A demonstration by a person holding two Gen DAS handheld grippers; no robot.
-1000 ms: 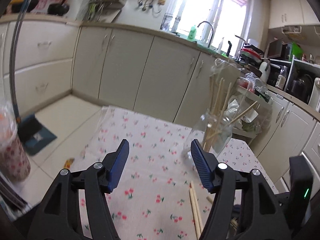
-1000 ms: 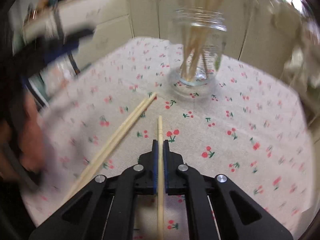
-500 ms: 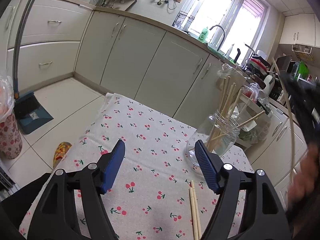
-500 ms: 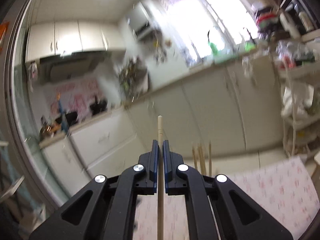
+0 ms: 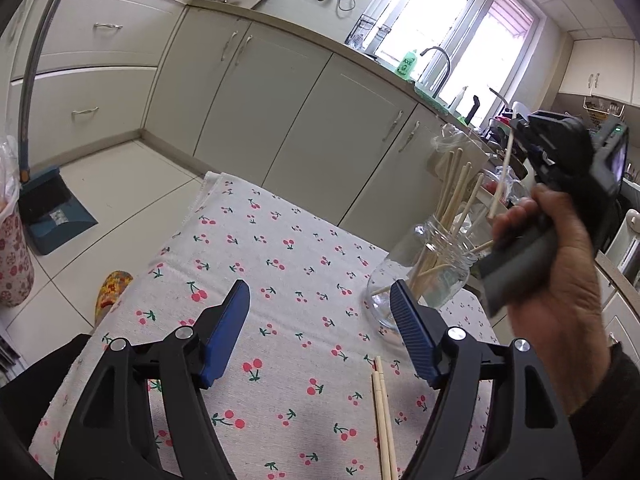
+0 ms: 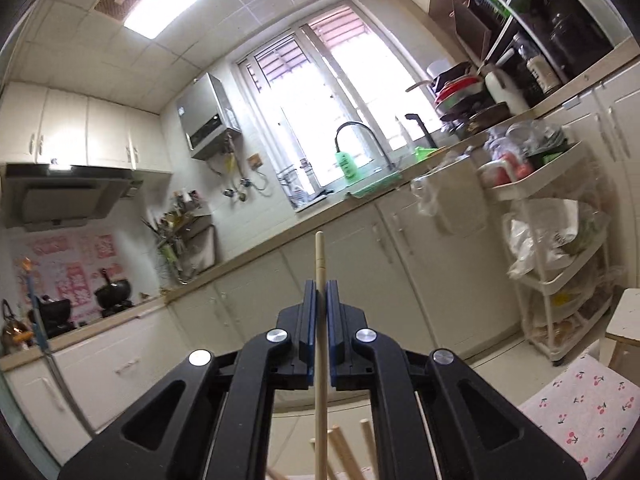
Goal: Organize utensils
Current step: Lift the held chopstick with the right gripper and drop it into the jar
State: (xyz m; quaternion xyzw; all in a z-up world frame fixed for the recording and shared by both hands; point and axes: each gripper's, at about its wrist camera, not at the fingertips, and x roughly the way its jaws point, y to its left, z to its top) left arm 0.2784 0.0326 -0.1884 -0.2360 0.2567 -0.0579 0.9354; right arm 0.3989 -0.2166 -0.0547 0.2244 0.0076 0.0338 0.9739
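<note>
My left gripper [image 5: 320, 332] is open over the cherry-print cloth [image 5: 280, 264], with nothing between its blue fingers [image 5: 228, 332]. Just beyond its right finger stands a glass jar [image 5: 420, 276] holding several wooden chopsticks. Two more chopsticks [image 5: 382, 412] lie side by side on the cloth near me. A hand holds my right gripper [image 5: 520, 128] above the jar, shut on one chopstick [image 5: 500, 176] that hangs tip-down over the jar's mouth. In the right wrist view the gripper [image 6: 320, 292] points level, the held chopstick [image 6: 320, 264] sticks out past its pads, and the jar's chopstick tops [image 6: 340, 448] show below.
Cream kitchen cabinets [image 5: 280, 100] run behind the table, with a sink and window beyond. A white rack [image 6: 552, 248] of bags stands to the right. On the floor to the left are a blue dustpan [image 5: 52, 208] and a slipper [image 5: 114, 288].
My right gripper lifted the chopstick off the cloth and swung from pointing down to level, arriving above the jar. It came into the left wrist view. The left gripper's jaws widened slightly and it rolled a little.
</note>
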